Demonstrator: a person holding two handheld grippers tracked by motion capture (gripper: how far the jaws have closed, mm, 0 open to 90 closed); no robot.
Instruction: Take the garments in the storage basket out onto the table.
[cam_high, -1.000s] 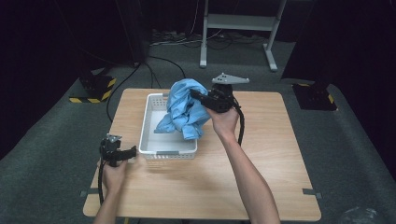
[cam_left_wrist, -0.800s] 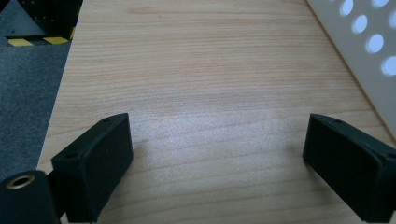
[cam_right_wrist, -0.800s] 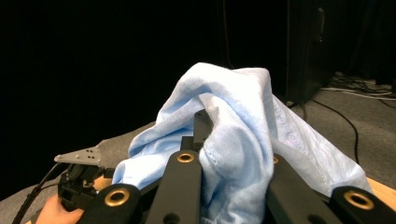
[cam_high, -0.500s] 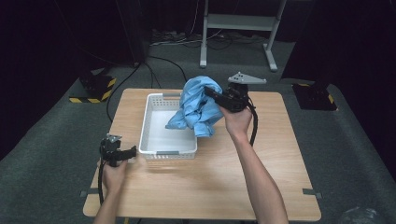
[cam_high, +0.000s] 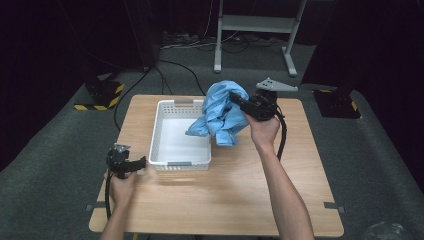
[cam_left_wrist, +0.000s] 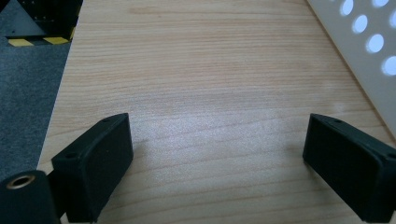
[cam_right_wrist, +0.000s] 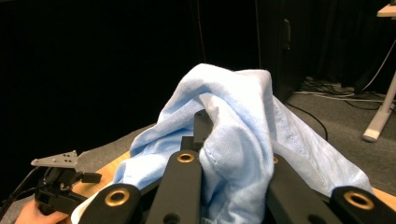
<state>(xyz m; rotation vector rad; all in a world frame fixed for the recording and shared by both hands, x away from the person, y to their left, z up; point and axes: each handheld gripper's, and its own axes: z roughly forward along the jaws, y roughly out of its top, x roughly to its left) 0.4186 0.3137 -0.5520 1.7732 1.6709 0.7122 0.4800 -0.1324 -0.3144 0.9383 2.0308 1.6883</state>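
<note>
A crumpled light blue cloth (cam_high: 220, 112) hangs in the air above the right edge of the white plastic basket (cam_high: 162, 150), with my right gripper (cam_high: 239, 102) shut on it. In the right gripper view the cloth (cam_right_wrist: 233, 154) drapes over the black jaws and hides their tips. My left gripper (cam_high: 137, 163) rests low on the wooden table (cam_high: 225, 200) at the basket's near left corner. Its jaws stand wide apart in the left gripper view, with bare table (cam_left_wrist: 210, 93) between the fingers (cam_left_wrist: 93, 163) and the basket wall (cam_left_wrist: 364, 51) at the right.
The basket's inside looks bare. Beyond the table's far edge lie grey carpet, black cables and a white stand's legs (cam_high: 250, 30). Yellow-black striped bases (cam_high: 100, 95) sit on the floor at far left, a dark base (cam_high: 337, 102) at far right.
My right gripper has lifted the blue cloth out of the basket and carried it to the right. The left gripper has stayed by the basket's near left corner.
</note>
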